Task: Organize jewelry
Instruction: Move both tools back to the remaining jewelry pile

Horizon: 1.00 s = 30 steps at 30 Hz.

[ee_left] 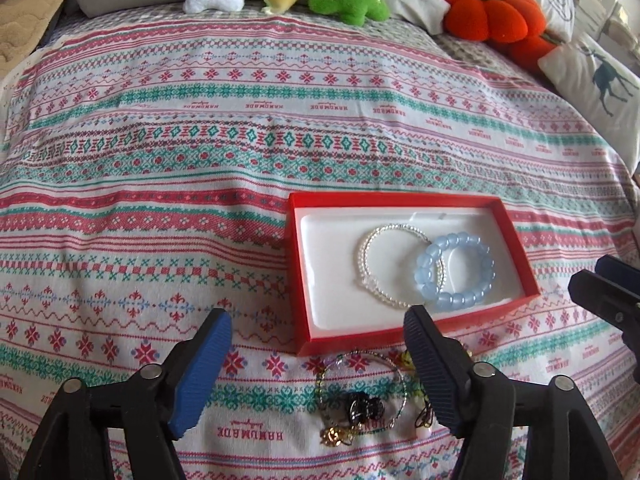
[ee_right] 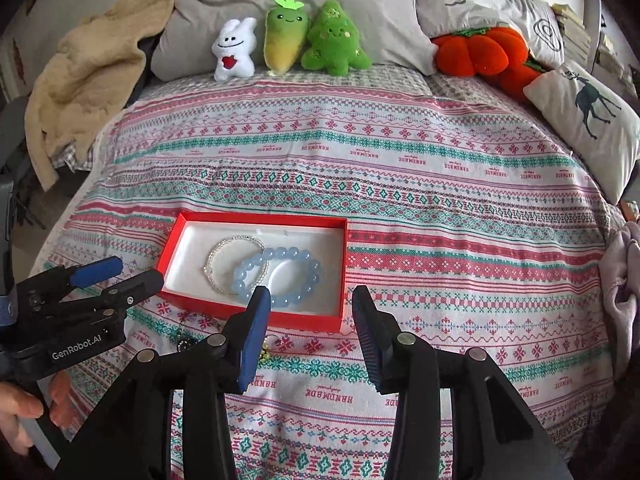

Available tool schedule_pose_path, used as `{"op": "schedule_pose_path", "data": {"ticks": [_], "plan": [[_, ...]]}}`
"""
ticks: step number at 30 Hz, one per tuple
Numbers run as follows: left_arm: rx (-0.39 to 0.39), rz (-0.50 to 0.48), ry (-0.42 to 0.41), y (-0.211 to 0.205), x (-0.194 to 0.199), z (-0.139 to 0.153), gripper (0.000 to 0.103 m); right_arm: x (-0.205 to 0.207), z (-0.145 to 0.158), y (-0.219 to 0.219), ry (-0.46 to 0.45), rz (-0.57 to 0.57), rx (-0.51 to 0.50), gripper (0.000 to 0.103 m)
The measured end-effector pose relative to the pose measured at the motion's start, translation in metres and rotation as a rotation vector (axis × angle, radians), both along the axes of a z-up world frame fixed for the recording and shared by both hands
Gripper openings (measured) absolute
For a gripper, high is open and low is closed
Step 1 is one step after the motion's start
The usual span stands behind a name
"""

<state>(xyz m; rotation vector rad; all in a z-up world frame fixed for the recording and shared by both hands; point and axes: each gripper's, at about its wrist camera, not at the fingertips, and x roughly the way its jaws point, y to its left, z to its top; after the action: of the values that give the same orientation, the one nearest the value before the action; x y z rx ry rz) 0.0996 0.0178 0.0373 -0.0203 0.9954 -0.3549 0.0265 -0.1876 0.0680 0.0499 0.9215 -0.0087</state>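
Note:
A red box [ee_left: 516, 236] with a white lining lies on the patterned bedspread; it also shows in the right wrist view [ee_right: 256, 218]. Inside lie a clear beaded bracelet [ee_left: 370, 240] [ee_right: 218, 254] and a light blue beaded bracelet [ee_left: 480, 296] [ee_right: 288, 254], overlapping. A thin wire bracelet with dark charms [ee_left: 360, 404] lies on the cloth in front of the box, also seen partly in the right wrist view [ee_right: 186, 342]. My left gripper [ee_left: 316, 368] is open and empty just above it. My right gripper [ee_right: 308, 336] is open and empty at the box's near edge.
Plush toys [ee_right: 292, 40], an orange pumpkin plush [ee_right: 480, 52] and pillows [ee_right: 588, 120] line the far end of the bed. A beige blanket [ee_right: 88, 80] lies at the far left. The left gripper [ee_right: 96, 280] shows at left in the right wrist view.

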Motion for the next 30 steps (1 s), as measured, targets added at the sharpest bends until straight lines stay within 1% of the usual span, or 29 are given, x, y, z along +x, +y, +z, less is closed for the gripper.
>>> {"op": "schedule_pose_path", "data": {"ticks": [2, 3, 5, 8, 12, 16, 24, 27, 30], "plan": [[0.018, 0.0, 0.004, 0.003, -0.006, -0.002, 0.084, -0.005, 0.0, -0.002, 0.002, -0.008, 0.007, 0.056], [0.03, -0.001, 0.004, 0.004, -0.009, -0.003, 0.085, -0.008, 0.001, -0.002, 0.004, -0.012, 0.006, 0.059], [0.053, 0.006, 0.007, 0.009, -0.014, -0.005, 0.088, -0.012, 0.002, -0.002, 0.0, -0.02, 0.001, 0.061], [0.069, 0.019, 0.019, 0.015, -0.017, -0.008, 0.09, -0.017, 0.002, -0.001, -0.005, -0.035, 0.001, 0.067], [0.08, 0.024, 0.036, 0.022, -0.019, -0.011, 0.09, -0.019, -0.002, -0.002, 0.002, -0.057, -0.002, 0.073], [0.09, 0.032, 0.045, 0.027, -0.018, -0.014, 0.091, -0.02, -0.009, 0.0, 0.015, -0.063, -0.042, 0.074], [0.106, 0.014, 0.08, 0.024, -0.017, -0.024, 0.091, -0.021, -0.022, -0.004, 0.061, -0.068, -0.049, 0.074], [0.084, 0.001, 0.131, 0.025, -0.014, -0.033, 0.091, -0.018, -0.03, -0.009, 0.101, -0.075, -0.014, 0.075], [0.025, 0.012, 0.209, 0.027, -0.008, -0.045, 0.091, -0.014, -0.041, -0.015, 0.152, -0.085, 0.033, 0.075]]}}
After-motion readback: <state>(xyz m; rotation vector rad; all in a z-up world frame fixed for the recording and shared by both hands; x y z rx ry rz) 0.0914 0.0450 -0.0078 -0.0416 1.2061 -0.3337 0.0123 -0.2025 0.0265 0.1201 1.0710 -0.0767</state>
